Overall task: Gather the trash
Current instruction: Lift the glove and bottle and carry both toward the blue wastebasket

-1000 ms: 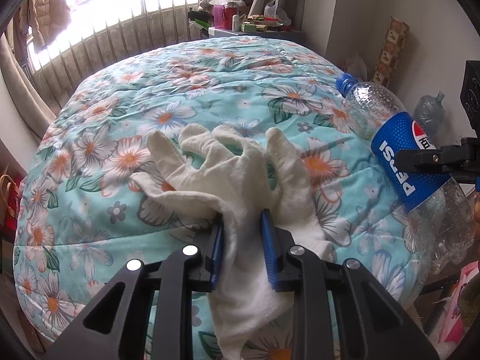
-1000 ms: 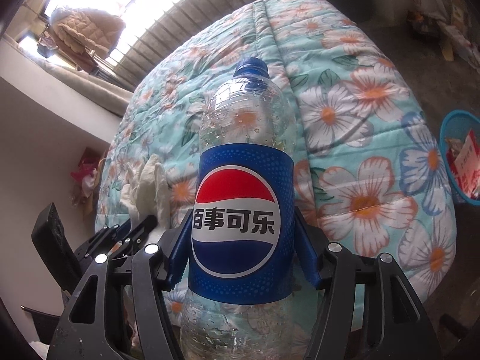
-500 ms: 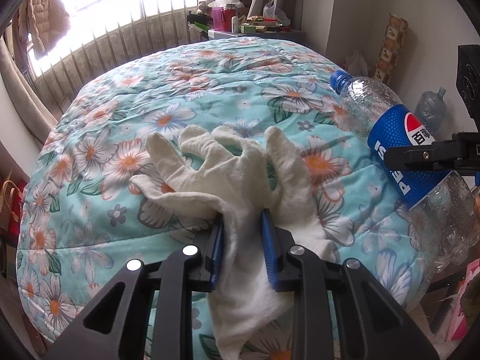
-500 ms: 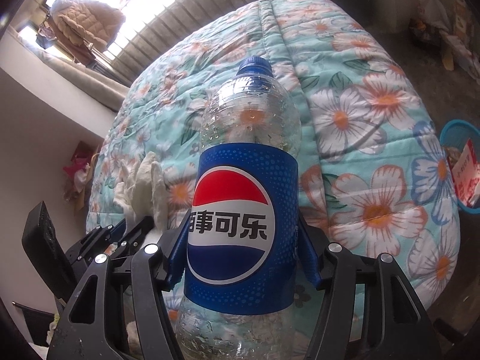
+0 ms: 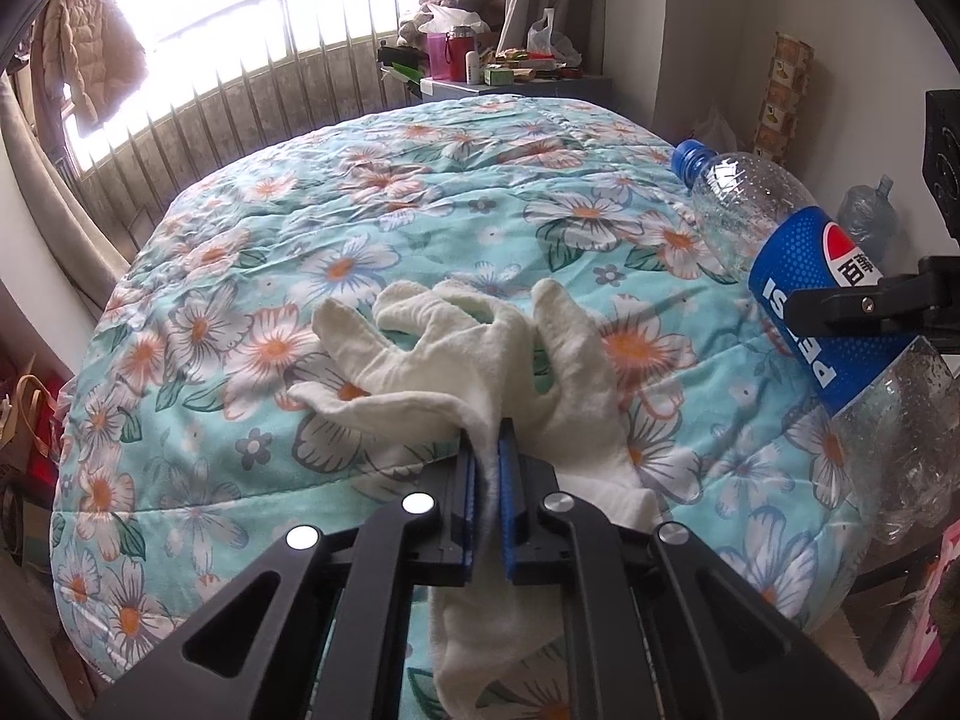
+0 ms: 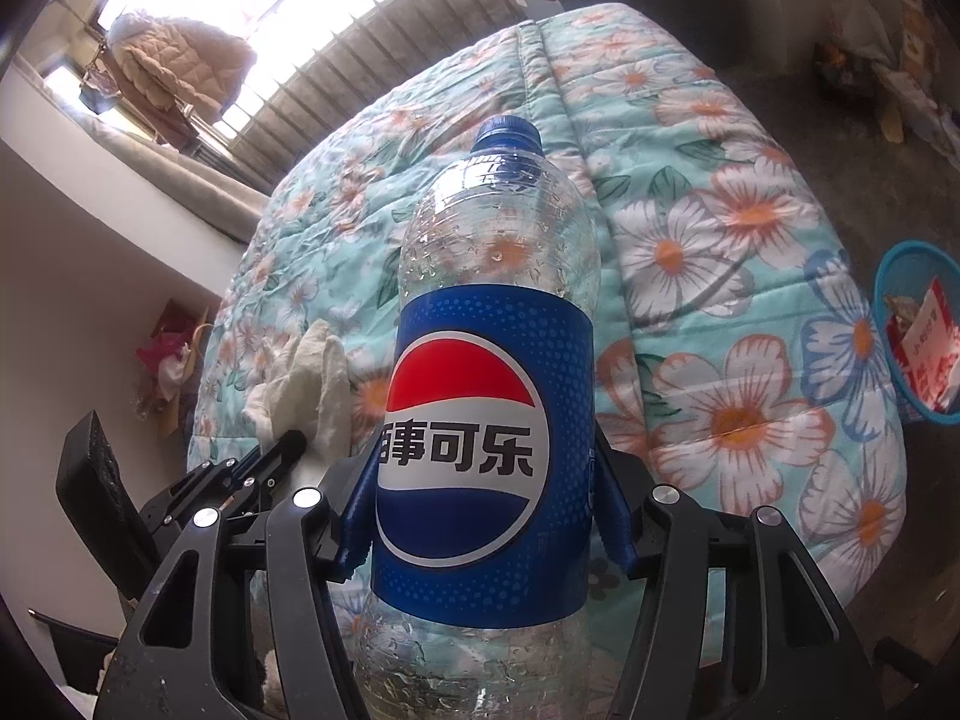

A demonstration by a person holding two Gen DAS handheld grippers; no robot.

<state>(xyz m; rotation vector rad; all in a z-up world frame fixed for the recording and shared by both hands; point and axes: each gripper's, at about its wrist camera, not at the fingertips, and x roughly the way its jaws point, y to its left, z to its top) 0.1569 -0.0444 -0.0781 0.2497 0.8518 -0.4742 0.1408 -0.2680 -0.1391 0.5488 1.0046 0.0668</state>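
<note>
Pinching glove — left claw, bottle clamped — right claw

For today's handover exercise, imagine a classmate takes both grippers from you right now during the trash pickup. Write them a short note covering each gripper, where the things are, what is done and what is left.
Left gripper: its jaws have just been closing and now pinch the white gloves, which still lie on the floral quilt.
Right gripper: clamped on the label of the empty cola bottle, cap pointing away, held over the bed's edge.
Blue bin: on the floor to the right of the bed, already holding some rubbish.
Done: both items gripped.
Left: lift the gloves, then probably carry both items to the bin and release.
</note>
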